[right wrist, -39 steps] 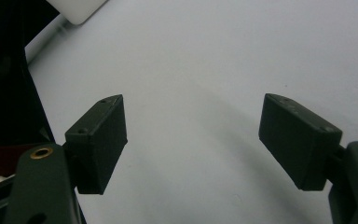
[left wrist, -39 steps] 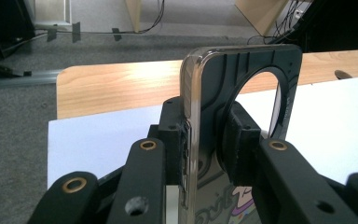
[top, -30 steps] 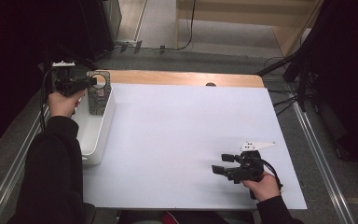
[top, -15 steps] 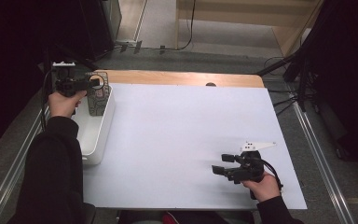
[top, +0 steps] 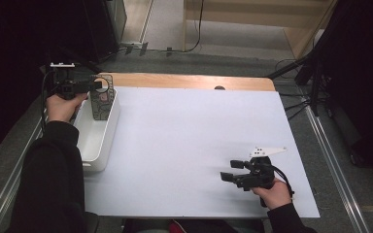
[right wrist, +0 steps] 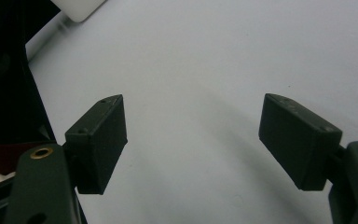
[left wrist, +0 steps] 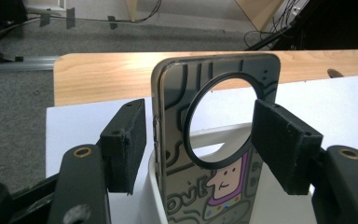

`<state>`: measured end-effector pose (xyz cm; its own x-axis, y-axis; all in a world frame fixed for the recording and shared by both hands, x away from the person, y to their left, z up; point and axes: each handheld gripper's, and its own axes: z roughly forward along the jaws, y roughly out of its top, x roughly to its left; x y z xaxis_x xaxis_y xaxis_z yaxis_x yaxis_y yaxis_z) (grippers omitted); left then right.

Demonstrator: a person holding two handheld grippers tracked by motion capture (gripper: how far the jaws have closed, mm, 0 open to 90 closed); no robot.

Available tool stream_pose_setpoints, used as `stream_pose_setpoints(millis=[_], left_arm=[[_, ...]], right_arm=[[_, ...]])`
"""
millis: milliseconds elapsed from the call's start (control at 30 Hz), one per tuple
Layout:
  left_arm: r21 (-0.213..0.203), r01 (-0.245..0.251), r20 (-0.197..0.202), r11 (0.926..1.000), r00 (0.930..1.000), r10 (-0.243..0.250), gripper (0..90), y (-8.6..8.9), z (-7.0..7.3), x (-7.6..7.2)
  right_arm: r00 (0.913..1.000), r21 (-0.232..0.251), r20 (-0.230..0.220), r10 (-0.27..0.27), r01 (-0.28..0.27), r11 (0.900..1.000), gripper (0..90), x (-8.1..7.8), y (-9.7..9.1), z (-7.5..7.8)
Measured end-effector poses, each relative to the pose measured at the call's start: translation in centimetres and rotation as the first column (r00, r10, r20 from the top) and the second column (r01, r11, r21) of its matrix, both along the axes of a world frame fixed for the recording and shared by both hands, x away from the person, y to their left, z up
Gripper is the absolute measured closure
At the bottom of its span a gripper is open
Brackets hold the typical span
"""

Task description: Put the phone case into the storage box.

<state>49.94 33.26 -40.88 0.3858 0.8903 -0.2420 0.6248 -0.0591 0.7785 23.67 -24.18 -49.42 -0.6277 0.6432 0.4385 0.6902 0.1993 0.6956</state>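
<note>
I am letting go of the phone case [left wrist: 214,140], now standing upright against the far end of the white bin [top: 97,141]. Left gripper [left wrist: 200,140] jaws have just been opening, pads clear on both sides. Right gripper [top: 233,171] is idling wide, empty, over the table [top: 184,131]. Next I'm backing the left gripper out without tipping the case.

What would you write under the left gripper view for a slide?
Left gripper, jaws just opened, lets go of a patterned phone case standing upright in a white bin.
</note>
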Motion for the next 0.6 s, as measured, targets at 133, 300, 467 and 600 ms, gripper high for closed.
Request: stream_pose_setpoints(millis=[133, 300, 467, 600], left_arm=[[-0.016, 0.004, -0.012, 0.9999, 0.9999, -0.005, 35.9, 0.4, 0.5, -0.3], [-0.008, 0.010, -0.034, 0.9999, 0.9994, -0.011, 35.8, 0.6, 0.8, -0.8], [-0.016, 0.026, -0.056, 0.9995, 0.9980, -0.027, 32.8, 0.7, 1.0, -1.3], [-0.004, 0.030, -0.048, 0.9995, 0.9984, -0.030, 32.9, 0.7, 1.5, -1.9]], right_arm=[[1.0000, -0.006, 0.001, 0.004, -0.004, 1.0000, 21.6, 0.2, 0.2, 0.0], [0.9999, -0.011, -0.005, 0.011, -0.011, 0.9999, 20.7, 0.5, 0.4, 0.0], [0.9998, -0.014, -0.004, 0.018, -0.018, 0.9997, 20.4, 0.7, 0.5, 0.1], [0.9999, -0.023, 0.000, 0.014, -0.014, 0.9996, 20.3, 0.9, 0.6, 0.2]])
